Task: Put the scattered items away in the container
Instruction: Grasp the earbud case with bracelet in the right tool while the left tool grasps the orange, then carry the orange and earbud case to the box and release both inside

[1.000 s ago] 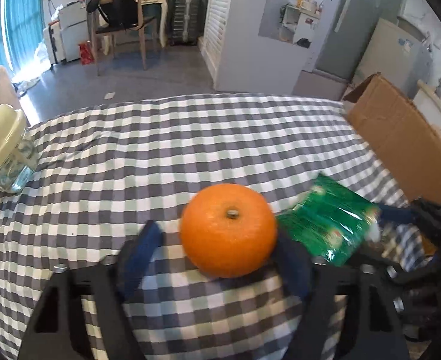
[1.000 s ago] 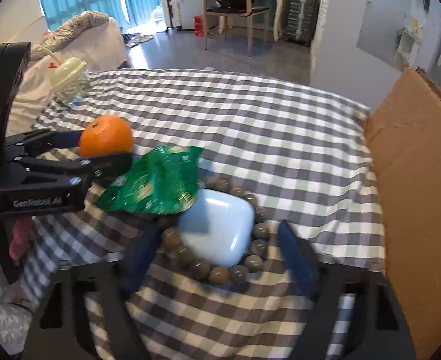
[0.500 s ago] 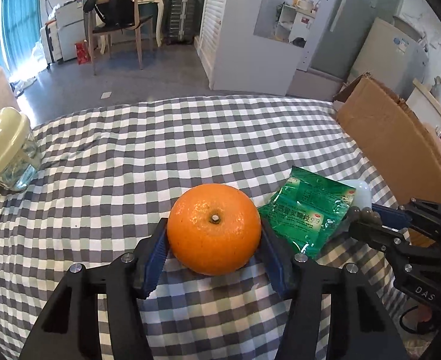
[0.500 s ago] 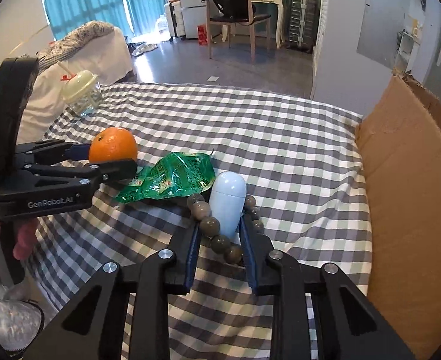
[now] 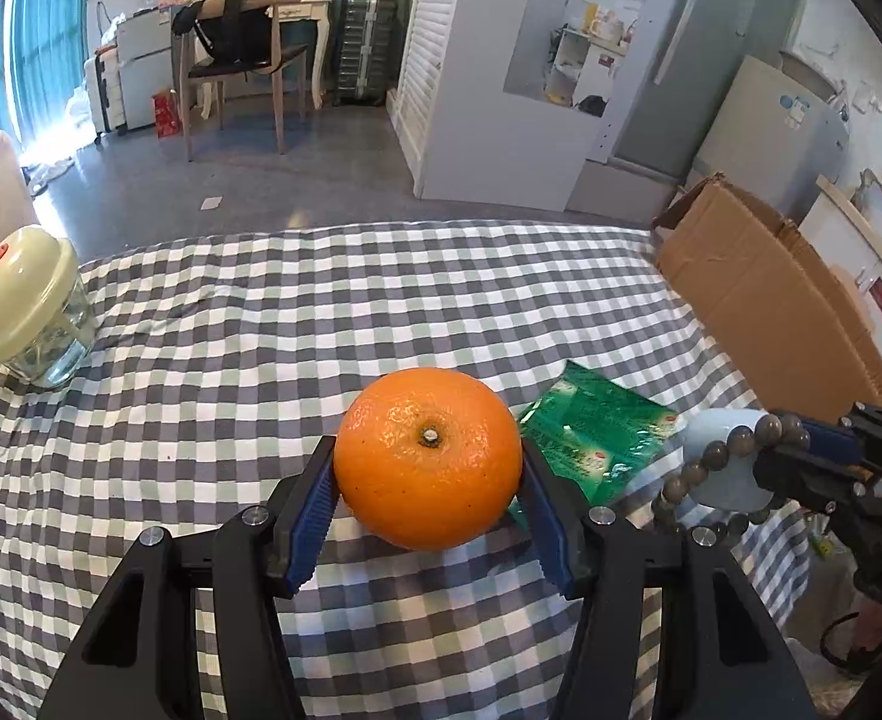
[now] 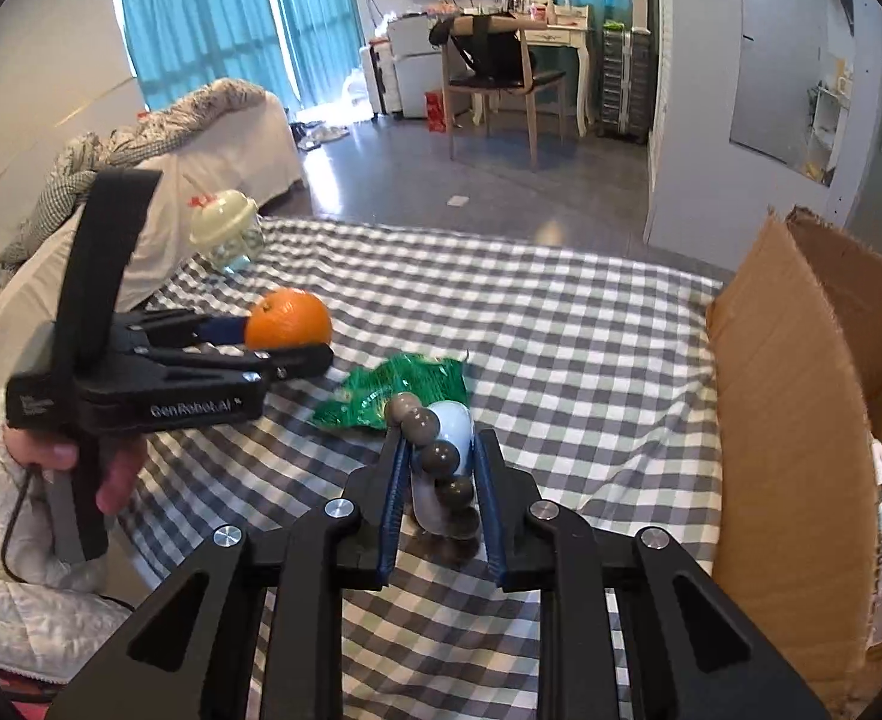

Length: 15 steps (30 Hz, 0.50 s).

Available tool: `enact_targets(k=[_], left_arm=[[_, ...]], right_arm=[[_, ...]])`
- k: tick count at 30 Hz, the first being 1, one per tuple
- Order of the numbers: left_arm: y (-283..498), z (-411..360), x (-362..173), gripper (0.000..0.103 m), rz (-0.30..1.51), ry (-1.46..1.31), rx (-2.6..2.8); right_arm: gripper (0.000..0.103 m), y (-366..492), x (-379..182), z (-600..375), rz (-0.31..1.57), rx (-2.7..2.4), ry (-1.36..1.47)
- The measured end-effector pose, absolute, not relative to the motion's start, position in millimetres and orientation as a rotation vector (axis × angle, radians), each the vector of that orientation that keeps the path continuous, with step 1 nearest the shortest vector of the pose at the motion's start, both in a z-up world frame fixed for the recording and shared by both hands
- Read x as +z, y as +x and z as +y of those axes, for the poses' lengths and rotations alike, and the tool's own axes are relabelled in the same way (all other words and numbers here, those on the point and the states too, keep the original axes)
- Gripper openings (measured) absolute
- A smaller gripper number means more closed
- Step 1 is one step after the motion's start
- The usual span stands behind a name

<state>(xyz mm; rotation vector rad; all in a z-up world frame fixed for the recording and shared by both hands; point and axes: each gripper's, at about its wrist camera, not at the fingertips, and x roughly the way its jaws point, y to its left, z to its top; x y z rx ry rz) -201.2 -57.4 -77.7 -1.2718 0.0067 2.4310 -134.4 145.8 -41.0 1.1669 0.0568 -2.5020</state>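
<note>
Open checkered cloth (image 5: 333,312) seen across centre and upper middle of left wrist view; passage unobstructed there. Jar with cream lid (image 5: 30,306) placed at left edge, near cloth border. Green packet (image 5: 597,432) laid flat right of centre, low obstacle. Cardboard box (image 6: 801,396) raised along right side of right wrist view, tall wall blocking sideways entry; opening reached only from above. Bare cloth strip left between packet and box wall. Left gripper (image 6: 288,348) and orange (image 6: 290,318) positioned at centre left.

"GenRobot.AI" in white on the left gripper (image 6: 297,341) body, letters "DA" on the right gripper (image 5: 801,450) housing
</note>
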Motion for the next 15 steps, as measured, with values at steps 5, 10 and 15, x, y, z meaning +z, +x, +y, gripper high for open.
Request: enact_targets(k=[5, 10, 15], left_arm=[[-196, -55, -61, 0.059, 0.014, -1.225, 2.445], [-189, -51, -37, 0.059, 0.022, -1.149, 2.448], [-181, -37, -14, 0.059, 0.054, -1.068, 2.435]], right_arm=[[0.021, -129, -27, 143, 0.055, -2.543, 1.106], [0.021, -125, -12, 155, 0.055, -2.576, 1.062], [0.021, -121, -3, 161, 0.048, -2.597, 1.039]])
